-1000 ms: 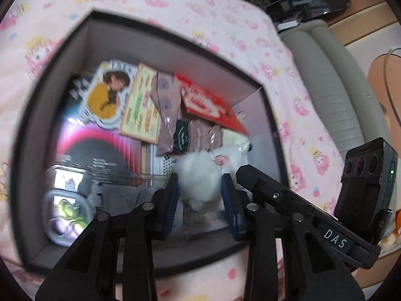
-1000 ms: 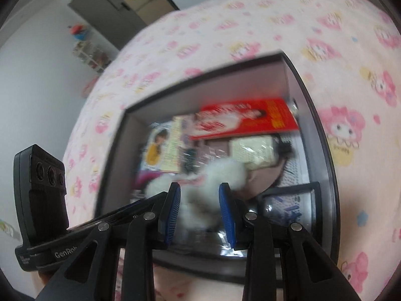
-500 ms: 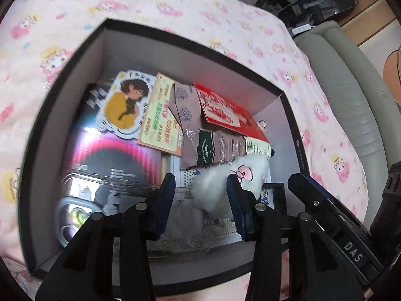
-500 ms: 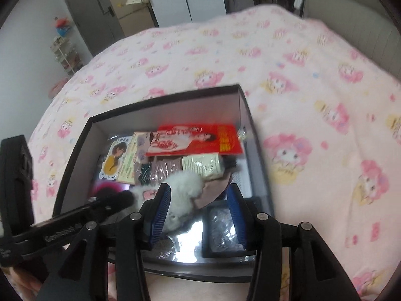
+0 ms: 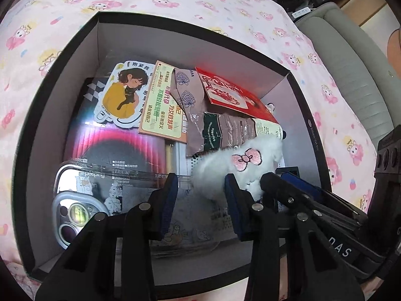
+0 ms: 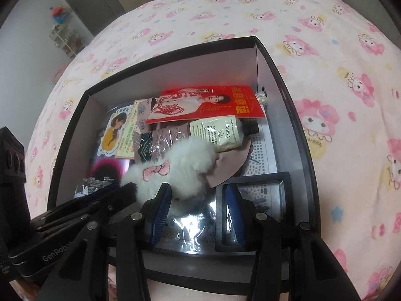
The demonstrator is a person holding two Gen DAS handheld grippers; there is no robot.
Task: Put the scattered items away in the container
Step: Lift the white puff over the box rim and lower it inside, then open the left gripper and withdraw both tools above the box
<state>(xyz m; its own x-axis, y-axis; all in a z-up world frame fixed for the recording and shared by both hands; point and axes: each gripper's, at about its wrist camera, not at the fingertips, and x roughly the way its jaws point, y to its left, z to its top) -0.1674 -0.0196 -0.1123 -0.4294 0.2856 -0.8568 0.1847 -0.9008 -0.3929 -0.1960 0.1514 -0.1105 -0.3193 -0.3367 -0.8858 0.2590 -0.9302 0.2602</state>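
Both let go now – left gripper (image 5: 200, 200) and right gripper (image 6: 198, 212) hanging open over the fluffy white pouch (image 5: 240, 165) inside the black box (image 5: 62, 57).

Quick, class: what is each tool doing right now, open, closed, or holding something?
Left tool: open, holding nothing; the white fluffy plush lies in the box beyond its fingers.
Right tool: open, holding nothing.
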